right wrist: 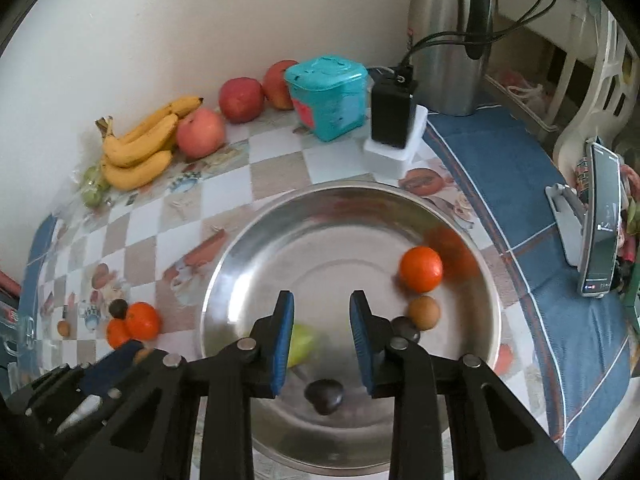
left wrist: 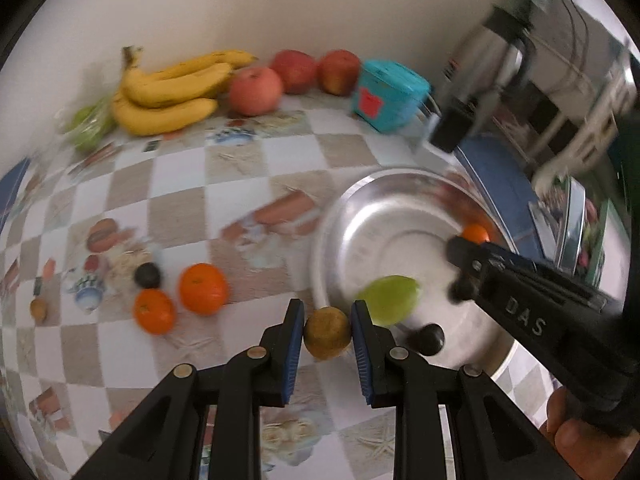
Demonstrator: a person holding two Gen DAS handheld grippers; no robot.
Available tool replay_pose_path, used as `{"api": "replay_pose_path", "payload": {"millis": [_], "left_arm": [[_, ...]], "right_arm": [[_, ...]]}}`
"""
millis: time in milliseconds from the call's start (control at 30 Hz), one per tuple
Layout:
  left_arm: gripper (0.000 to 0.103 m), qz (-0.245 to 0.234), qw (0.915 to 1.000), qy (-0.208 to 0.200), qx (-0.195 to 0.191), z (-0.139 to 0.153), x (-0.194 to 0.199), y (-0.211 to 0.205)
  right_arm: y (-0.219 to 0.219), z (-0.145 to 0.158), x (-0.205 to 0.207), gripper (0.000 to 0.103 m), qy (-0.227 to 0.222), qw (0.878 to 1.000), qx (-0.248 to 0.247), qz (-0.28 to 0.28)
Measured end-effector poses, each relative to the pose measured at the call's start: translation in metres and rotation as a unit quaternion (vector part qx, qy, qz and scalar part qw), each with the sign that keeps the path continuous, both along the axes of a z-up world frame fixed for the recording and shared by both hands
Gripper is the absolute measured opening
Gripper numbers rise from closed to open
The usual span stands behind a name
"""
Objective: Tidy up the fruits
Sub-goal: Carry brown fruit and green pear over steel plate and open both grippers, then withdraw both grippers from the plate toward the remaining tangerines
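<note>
My left gripper (left wrist: 328, 306) is shut on a small brown round fruit (left wrist: 327, 334), held just left of the steel bowl's rim (left wrist: 340, 208). My right gripper (right wrist: 322, 297) hangs over the bowl (right wrist: 224, 272) with its jaws apart and nothing between them; it also shows from the side (left wrist: 456, 270). In the bowl lie a green fruit (right wrist: 302, 344), an orange (right wrist: 421, 269), a brown fruit (right wrist: 424, 312) and two dark fruits (right wrist: 324, 396). On the tablecloth to the left sit two oranges (left wrist: 203, 288), a dark fruit (left wrist: 147, 275) and a small brown one (left wrist: 39, 309).
Along the wall are bananas (right wrist: 136, 148), three apples (right wrist: 200, 132), bagged green fruit (right wrist: 92, 190) and a teal box (right wrist: 328, 96). A black box on a white base (right wrist: 392, 120), a steel flask (right wrist: 448, 40) and a phone on a stand (right wrist: 600, 220) stand to the right.
</note>
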State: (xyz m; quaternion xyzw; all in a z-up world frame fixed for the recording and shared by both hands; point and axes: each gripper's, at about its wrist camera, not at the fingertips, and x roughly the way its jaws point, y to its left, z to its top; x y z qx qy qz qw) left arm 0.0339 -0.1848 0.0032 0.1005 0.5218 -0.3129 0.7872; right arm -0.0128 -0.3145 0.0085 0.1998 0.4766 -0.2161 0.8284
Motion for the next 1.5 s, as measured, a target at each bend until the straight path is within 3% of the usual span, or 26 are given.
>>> {"api": "replay_pose_path", "payload": {"millis": [500, 900, 1167, 1500], "left_arm": [[0.027, -0.032, 0.9993, 0.016, 0.009, -0.027, -0.012, -0.024], [0.038, -0.036, 0.9991, 0.016, 0.019, -0.026, -0.014, -0.025], [0.042, 0.014, 0.9989, 0.035, 0.029, -0.028, 0.002, -0.003], [0.042, 0.118, 0.9916, 0.042, 0.032, -0.019, 0.036, 0.046]], "right_arm": [[-0.013, -0.009, -0.007, 0.03, 0.009, 0.999, 0.024, -0.026], [-0.012, -0.01, -0.006, 0.03, 0.007, 0.999, 0.028, -0.026], [-0.01, -0.01, -0.005, 0.03, 0.008, 0.999, 0.03, -0.023], [0.0, -0.01, 0.0, 0.03, 0.012, 1.0, 0.029, -0.004]]}}
